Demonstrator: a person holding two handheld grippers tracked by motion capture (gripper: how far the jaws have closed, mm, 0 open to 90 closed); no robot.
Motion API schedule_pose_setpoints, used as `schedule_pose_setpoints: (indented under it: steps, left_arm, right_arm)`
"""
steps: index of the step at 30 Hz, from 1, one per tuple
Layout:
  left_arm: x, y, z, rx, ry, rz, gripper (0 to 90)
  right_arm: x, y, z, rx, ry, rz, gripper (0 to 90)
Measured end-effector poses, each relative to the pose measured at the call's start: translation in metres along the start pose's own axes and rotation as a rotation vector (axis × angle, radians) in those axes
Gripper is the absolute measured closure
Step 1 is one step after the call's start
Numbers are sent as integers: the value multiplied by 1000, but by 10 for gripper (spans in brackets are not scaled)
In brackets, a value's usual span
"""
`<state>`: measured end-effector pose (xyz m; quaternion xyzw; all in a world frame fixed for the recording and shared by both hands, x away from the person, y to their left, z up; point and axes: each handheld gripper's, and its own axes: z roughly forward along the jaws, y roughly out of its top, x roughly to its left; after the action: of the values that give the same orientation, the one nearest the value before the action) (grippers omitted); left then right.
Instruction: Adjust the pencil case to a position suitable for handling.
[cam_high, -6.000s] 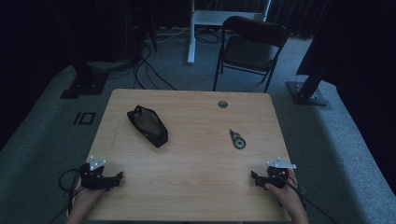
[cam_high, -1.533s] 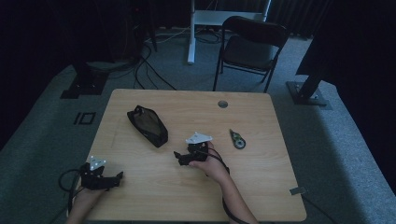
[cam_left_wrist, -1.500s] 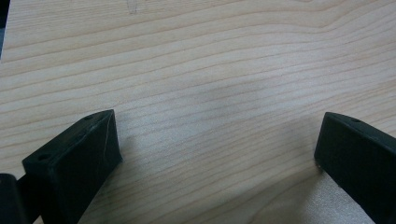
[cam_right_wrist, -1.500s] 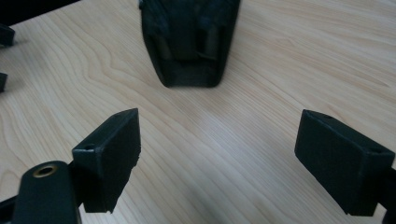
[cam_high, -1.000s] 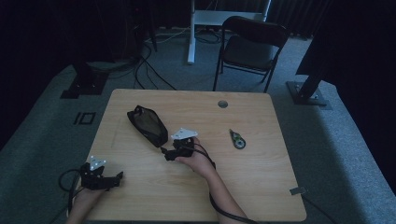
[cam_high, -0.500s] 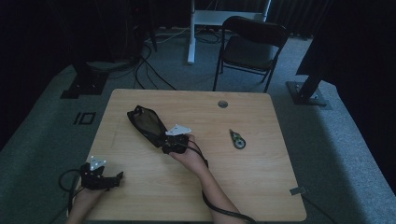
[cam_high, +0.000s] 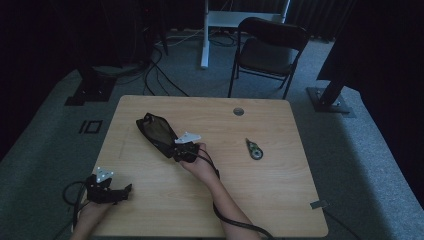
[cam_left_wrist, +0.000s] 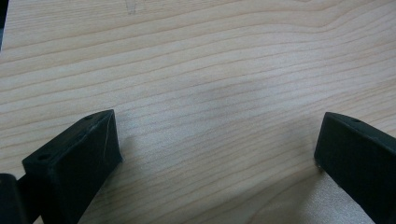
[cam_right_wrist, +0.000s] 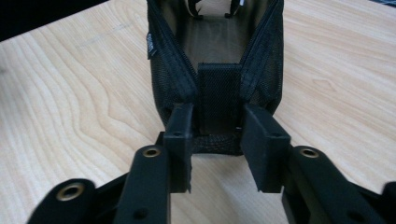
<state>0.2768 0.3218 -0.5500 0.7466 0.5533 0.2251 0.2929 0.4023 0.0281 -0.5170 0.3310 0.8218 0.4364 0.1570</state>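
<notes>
The right gripper (cam_right_wrist: 217, 151) has crossed from the table's right edge to the black mesh zip pouch (cam_high: 156, 133), left of centre on the light wooden table (cam_high: 280, 200). Its jaws, narrowed, now straddle the pouch's end tab (cam_right_wrist: 218, 98), so a pinch looks imminent. The left gripper (cam_high: 107, 189) stays parked, jaws wide.

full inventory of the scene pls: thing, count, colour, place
table: 1, light wood, centre, with a round hole near its far edge
mesh pouch: 1, black, open, far-left part of the table
tape-dispenser-like item: 1, dark with a pale centre, right of middle; too small to identify surely
folding chair: 1, dark, beyond the table
floor cables: several, dark, far left
left tongs: 1, black, near-left corner, jaws wide apart over bare wood
right tongs: 1, black, at the pouch's near end, jaws either side of its end tab; contact unclear
</notes>
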Motion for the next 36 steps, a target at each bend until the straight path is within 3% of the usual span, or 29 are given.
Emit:
schedule_pose_setpoints:
  steps: [2, 4, 15, 24, 36]
  left_arm:
    - [0, 0, 0, 0, 0, 0, 2]
    - [0, 0, 0, 0, 0, 0, 2]
    - [0, 0, 0, -1, -3, 4, 2]
    - [0, 0, 0, -1, -4, 4, 2]
    - [0, 0, 0, -1, -4, 4, 2]
  right_arm:
    - [0, 1, 1, 8, -6, -12, 717]
    - [0, 1, 1, 13, -9, -18, 721]
    - [-4, -2, -4, 7, -3, -5, 724]
    - [-4, -7, -14, 15, 0, -34, 727]
    - [-10, -20, -31, 13, -11, -26, 727]
